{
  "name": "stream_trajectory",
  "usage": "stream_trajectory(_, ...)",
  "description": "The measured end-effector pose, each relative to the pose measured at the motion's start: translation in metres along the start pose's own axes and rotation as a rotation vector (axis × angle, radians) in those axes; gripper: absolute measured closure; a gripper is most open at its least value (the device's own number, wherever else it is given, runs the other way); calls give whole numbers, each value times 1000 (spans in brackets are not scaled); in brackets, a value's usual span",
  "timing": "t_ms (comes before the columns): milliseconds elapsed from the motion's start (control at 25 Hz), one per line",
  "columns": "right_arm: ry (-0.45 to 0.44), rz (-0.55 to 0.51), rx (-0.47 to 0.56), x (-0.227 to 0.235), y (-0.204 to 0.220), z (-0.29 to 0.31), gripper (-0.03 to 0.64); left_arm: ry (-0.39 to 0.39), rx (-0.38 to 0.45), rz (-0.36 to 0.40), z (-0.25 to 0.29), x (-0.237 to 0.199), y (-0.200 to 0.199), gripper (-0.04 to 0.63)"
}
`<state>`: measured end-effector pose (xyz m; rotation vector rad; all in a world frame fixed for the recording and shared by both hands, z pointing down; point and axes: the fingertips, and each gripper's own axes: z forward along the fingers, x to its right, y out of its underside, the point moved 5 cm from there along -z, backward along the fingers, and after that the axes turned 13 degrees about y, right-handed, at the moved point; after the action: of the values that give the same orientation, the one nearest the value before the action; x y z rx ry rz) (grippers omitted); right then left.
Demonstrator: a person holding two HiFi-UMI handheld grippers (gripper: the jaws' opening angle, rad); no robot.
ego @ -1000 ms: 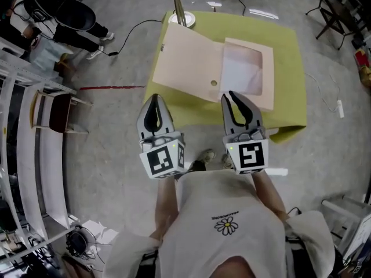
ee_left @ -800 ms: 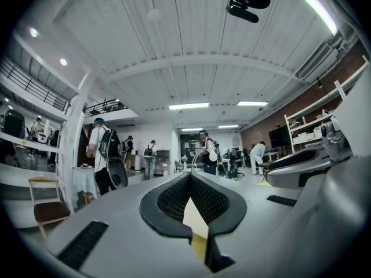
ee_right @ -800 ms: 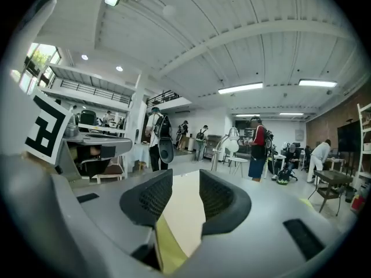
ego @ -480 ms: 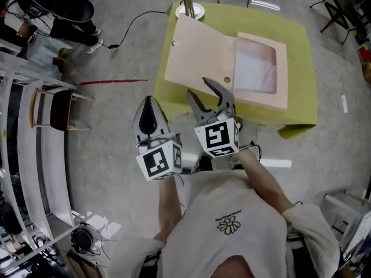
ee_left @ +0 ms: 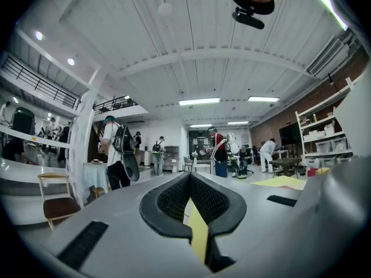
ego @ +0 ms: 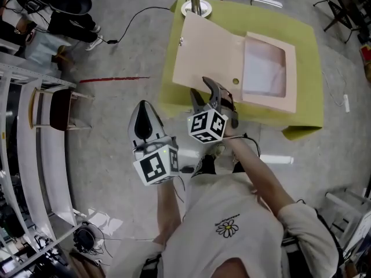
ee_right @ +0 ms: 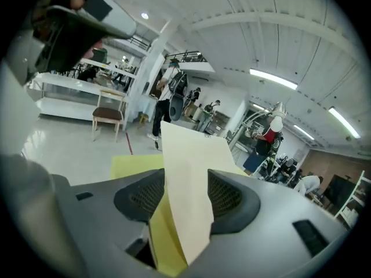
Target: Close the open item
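A beige cardboard folder box lies open on the yellow-green table (ego: 304,39). Its raised lid (ego: 211,57) slopes up to the left, and the base (ego: 264,68) with a white inside lies at the right. My right gripper (ego: 204,89) is at the lid's near edge, rolled onto its side, and its jaws are opening. In the right gripper view the lid's edge (ee_right: 188,172) stands between the two pads, with a gap at the left one. My left gripper (ego: 142,104) hangs shut over the floor, left of the table, holding nothing.
A lamp base (ego: 196,7) stands at the table's far edge. A black cable (ego: 134,21) and a red line (ego: 113,79) run over the floor at the left. A chair (ego: 56,109) and white shelving stand further left. People stand in the hall behind.
My right gripper has swung left and forward to the lid's near edge, rolled onto its side and spread its jaws around that edge. The left gripper has hardly moved.
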<state>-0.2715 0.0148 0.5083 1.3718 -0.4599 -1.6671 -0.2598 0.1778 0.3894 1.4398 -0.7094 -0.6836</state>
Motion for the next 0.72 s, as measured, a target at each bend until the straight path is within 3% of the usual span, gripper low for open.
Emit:
stream_trajectory(200, -13, -53, -47, -17, 9, 11, 412, 3, 0, 15, 2, 3, 1, 581)
stream_trajectory(720, 38, -5, -122, -26, 20, 29, 412, 41, -19, 49, 2, 1, 3, 581)
